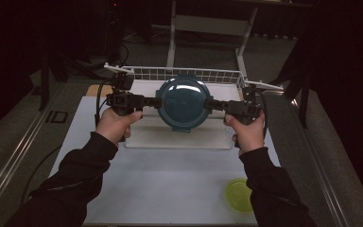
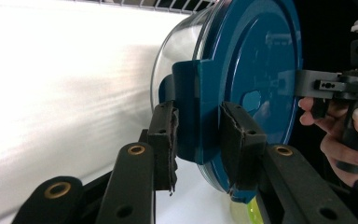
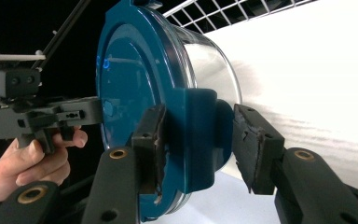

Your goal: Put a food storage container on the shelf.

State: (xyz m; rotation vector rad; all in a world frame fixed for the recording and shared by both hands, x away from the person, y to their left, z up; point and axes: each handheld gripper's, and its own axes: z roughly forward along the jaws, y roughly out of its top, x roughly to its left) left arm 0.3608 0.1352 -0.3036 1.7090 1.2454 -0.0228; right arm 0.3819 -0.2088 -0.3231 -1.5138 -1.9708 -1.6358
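We see a teal lid on clear glass, black grippers, a yellow-green bowl, white wire rack, white table

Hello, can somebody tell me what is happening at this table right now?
A person holds a round glass container with a blue lid between two hand-held tools. The left tool is shut on the lid's clip at one side, and the right tool grips the clip at the opposite side. In the high view the container sits between the tools above a white tray, in front of a wire basket. A small yellow-green dish lies on the table near the person's right sleeve.
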